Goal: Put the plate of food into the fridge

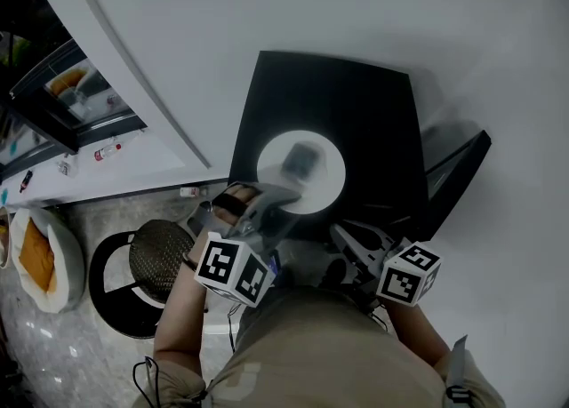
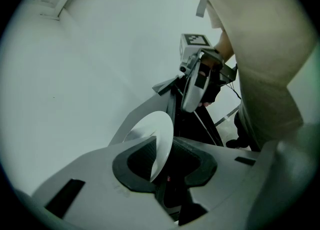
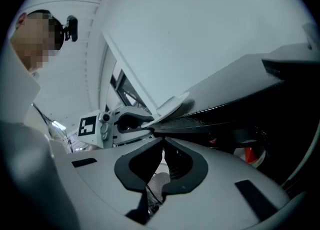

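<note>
My left hand-held gripper (image 1: 283,195) is narrowed onto the near-left rim of the plate (image 1: 313,195), which lies just beyond it on the black desk (image 1: 373,113). My right hand-held gripper (image 1: 348,239), closed and empty, waits nearer right.

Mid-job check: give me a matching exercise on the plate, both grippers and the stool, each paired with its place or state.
1 plate
2 left gripper
3 right gripper
4 stool

A jaws together, nothing between them
B on the floor, left of the black table
C lying on the black table
D jaws on the plate's rim

Pairs: 1-C, 2-D, 3-A, 4-B
</note>
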